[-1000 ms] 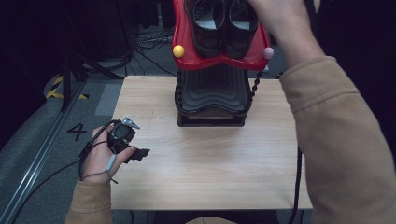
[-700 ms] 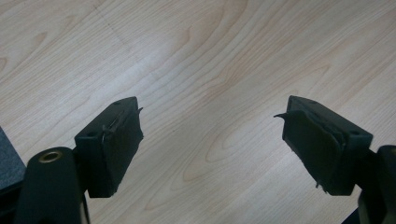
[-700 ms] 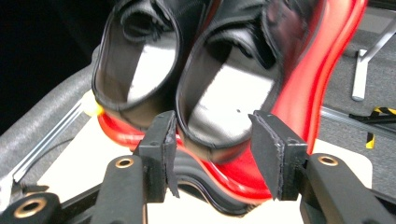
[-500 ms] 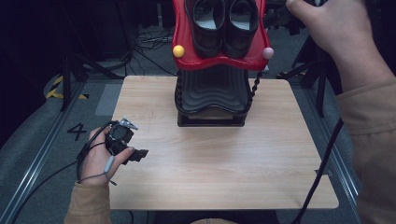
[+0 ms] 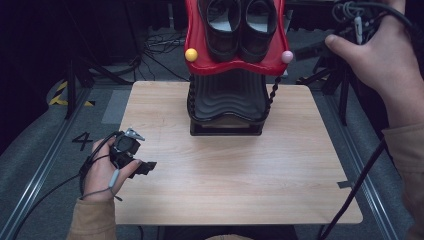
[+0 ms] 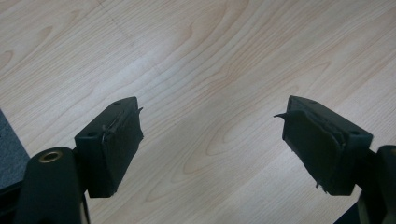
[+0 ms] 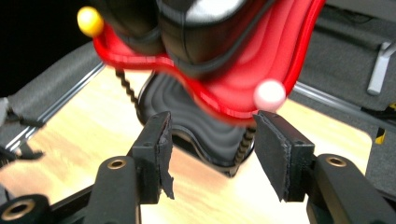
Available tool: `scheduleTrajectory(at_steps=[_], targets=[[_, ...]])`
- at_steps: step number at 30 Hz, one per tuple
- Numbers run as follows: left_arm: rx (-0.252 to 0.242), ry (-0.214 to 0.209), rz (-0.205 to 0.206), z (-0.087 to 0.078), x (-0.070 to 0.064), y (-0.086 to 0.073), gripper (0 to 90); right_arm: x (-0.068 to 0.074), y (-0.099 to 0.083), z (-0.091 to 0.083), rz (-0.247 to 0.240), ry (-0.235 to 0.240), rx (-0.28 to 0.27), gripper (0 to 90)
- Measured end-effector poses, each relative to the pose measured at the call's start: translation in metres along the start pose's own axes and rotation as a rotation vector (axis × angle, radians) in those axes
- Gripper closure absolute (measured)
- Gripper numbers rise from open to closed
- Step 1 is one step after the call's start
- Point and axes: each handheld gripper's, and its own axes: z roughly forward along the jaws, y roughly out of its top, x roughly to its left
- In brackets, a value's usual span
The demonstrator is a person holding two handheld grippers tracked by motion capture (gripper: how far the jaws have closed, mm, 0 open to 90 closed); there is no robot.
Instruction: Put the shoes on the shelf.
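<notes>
Wooden table point(image 5: 225, 185) stands on a grey floor with cables, and a two-level rack point(image 5: 227, 107) is placed at its far middle. A pair of black shoes point(image 5: 240, 27) is seen on the red upper shelf point(image 5: 235, 65) of the rack. The right gripper point(image 7: 212, 156) is held high beside this shelf, jaws spread and holding nothing. The left gripper point(image 6: 210, 144) is rested low at the near left edge, jaws also spread. Placing the shoes seems done; no further step is judged to remain.
</notes>
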Motion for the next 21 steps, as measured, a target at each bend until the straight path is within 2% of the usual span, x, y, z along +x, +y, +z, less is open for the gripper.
scheduleTrajectory(at_steps=[2,3,5,8,10,17,21], targets=[[-0.001,0.006,0.000,-0.002,0.000,-0.001,20.5,-0.004,-0.011,0.002,-0.006,0.014,0.011,47.2],[-0.001,0.006,0.000,-0.002,0.000,-0.001,20.5,-0.004,-0.011,0.002,-0.006,0.014,0.011,47.2],[0.002,0.005,-0.003,-0.003,-0.001,-0.004,20.5,-0.009,-0.029,0.008,-0.011,0.027,0.039,47.0],[0.006,0.008,-0.003,-0.003,-0.002,-0.005,20.5,-0.014,-0.045,0.015,-0.017,0.038,0.067,46.2],[0.006,0.005,-0.009,-0.003,-0.003,-0.006,20.5,-0.015,-0.049,0.017,-0.018,0.040,0.073,46.2],[0.013,0.004,-0.003,-0.003,-0.005,-0.007,20.4,-0.024,-0.085,0.042,-0.018,0.067,0.153,46.1],[0.020,0.001,-0.005,-0.002,-0.006,-0.008,20.5,-0.028,-0.101,0.056,-0.008,0.081,0.179,46.0]])
